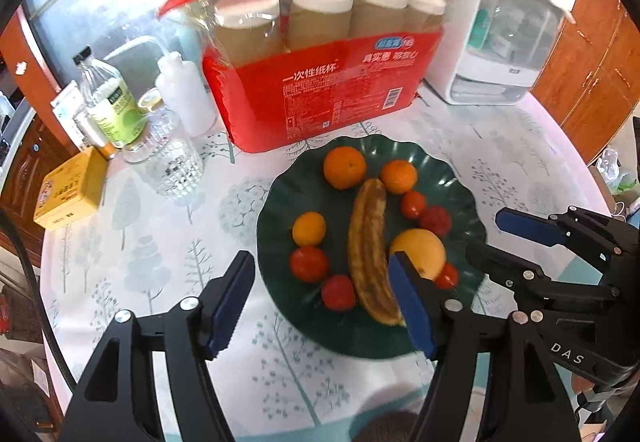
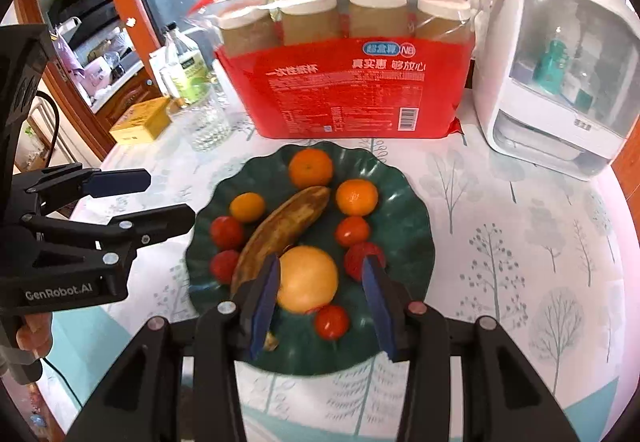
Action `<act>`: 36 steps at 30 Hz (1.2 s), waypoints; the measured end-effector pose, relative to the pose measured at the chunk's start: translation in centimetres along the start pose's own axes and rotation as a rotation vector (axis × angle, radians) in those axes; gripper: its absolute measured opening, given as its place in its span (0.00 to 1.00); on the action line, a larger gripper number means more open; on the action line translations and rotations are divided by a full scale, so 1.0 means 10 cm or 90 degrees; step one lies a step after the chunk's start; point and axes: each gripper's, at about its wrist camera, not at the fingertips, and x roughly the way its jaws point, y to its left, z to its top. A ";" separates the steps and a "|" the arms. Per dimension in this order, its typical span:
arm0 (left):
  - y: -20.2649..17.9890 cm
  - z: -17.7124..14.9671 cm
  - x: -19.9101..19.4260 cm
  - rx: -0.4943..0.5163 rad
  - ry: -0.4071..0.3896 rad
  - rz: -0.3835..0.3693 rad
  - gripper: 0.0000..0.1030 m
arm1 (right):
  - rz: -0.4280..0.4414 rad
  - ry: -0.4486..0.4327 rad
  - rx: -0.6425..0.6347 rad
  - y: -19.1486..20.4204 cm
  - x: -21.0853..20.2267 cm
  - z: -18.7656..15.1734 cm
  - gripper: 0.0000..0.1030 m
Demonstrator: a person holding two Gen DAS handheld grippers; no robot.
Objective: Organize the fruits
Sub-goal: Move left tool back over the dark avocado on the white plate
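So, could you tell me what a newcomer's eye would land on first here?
Probably the green plate at the table's centre, with a browned banana across it, ringed by oranges and tomatoes. Next, the right gripper, open around the big yellow fruit. Behind stands a red pack of paper cups.

A dark green plate point(image 2: 404, 209) holds a brown-speckled yellow banana point(image 2: 280, 226), orange mandarins and red tomatoes on a white, tree-printed tablecloth point(image 2: 520, 262).

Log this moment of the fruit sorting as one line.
left gripper: open, empty, near plate edge | right gripper: open, straddling large yellow-orange round fruit | spotted brown banana mid dark green scalloped plate
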 end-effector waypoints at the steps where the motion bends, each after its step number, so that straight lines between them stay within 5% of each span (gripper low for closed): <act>1: -0.02 -0.04 -0.07 0.002 -0.004 0.001 0.70 | 0.003 -0.005 0.000 0.02 -0.07 -0.03 0.42; 14: -0.33 -0.85 -0.64 0.048 -0.021 -0.019 0.86 | 0.009 -0.023 0.014 0.20 -0.70 -0.66 0.51; 24: -0.44 -1.57 -0.33 0.066 0.039 -0.044 0.86 | 0.029 0.010 0.091 0.21 -0.63 -1.24 0.51; 36: -0.41 -1.76 0.17 0.067 0.068 -0.074 0.86 | 0.032 0.043 0.130 0.27 -0.41 -1.49 0.51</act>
